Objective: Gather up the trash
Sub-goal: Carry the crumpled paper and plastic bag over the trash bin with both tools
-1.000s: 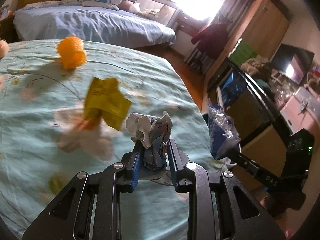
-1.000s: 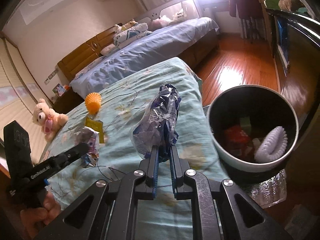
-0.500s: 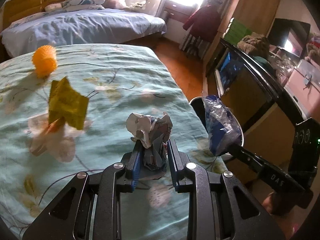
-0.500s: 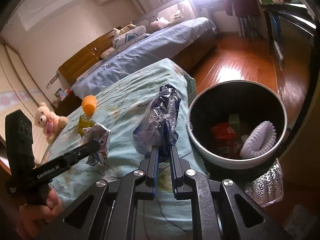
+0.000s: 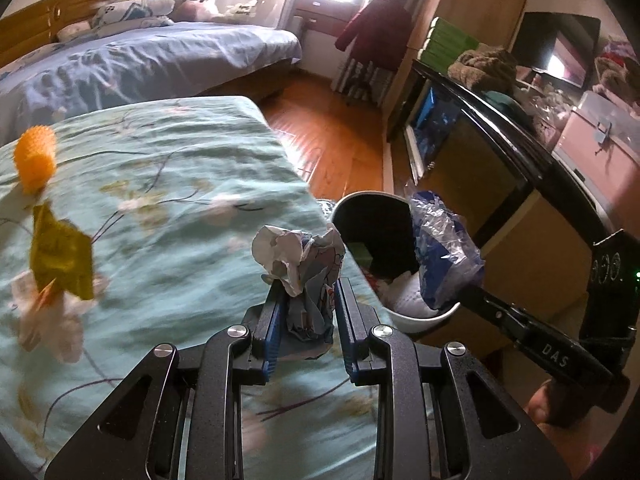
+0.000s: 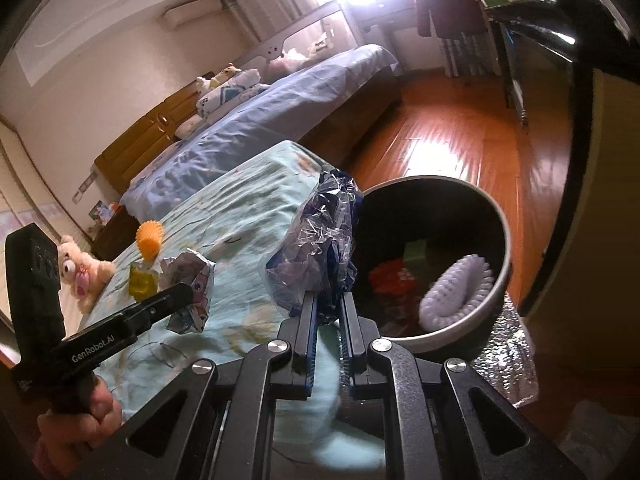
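Observation:
My left gripper (image 5: 307, 296) is shut on a crumpled paper ball (image 5: 302, 256) and holds it above the right edge of the teal bed cover (image 5: 168, 184). My right gripper (image 6: 328, 304) is shut on a crumpled blue and clear plastic bag (image 6: 320, 240), held at the left rim of a round waste bin (image 6: 498, 216). In the left wrist view the bag (image 5: 440, 252) hangs over the bin (image 5: 360, 200). The bin holds a white brush-like thing (image 6: 456, 284), red trash and a green block. A yellow wrapper (image 5: 60, 256) lies on the cover.
An orange spiky ball (image 5: 34, 156) and a teddy bear (image 6: 82, 270) sit on the teal cover. A blue bed (image 5: 140, 60) stands behind. Wooden floor (image 6: 460, 140) lies past the bin, with a dark cabinet (image 5: 500, 152) to the right.
Both grippers have moved right toward the bin with their loads. The bag now hangs at the bin's rim, and the paper ball has neared the bed cover's edge.

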`<state>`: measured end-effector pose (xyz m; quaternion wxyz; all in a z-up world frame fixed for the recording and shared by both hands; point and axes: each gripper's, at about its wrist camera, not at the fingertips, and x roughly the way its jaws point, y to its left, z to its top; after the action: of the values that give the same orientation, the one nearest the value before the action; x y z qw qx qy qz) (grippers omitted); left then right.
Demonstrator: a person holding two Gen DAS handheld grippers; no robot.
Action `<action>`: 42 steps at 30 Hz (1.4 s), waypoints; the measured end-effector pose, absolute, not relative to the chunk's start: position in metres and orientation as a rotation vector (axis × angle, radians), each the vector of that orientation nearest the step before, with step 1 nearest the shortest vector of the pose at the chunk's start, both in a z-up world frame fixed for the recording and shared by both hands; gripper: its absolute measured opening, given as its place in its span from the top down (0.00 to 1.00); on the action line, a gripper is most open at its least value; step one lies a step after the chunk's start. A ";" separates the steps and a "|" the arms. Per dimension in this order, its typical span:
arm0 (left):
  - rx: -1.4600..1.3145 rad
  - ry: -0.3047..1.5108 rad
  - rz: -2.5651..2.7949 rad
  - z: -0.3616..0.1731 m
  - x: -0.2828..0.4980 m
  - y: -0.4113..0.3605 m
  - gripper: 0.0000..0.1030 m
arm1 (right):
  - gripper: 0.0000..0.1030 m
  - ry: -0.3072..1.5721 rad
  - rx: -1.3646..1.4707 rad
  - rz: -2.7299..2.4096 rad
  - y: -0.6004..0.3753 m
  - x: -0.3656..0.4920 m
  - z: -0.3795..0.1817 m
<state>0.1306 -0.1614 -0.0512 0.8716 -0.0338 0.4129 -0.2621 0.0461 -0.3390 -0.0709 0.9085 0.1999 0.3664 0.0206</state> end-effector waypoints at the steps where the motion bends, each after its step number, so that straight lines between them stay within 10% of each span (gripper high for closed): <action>1: -0.066 0.863 -0.552 -0.051 0.131 -0.165 0.77 | 0.90 0.756 0.416 0.039 -0.341 0.046 -0.071; 42: 0.024 0.865 -0.636 -0.049 0.142 -0.241 0.77 | 0.90 0.785 0.476 -0.059 -0.402 0.049 -0.085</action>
<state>0.1415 -0.2407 -0.0489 0.8593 0.0114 0.4121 -0.3028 0.0486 -0.4023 -0.0852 0.8961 0.2299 0.3787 -0.0286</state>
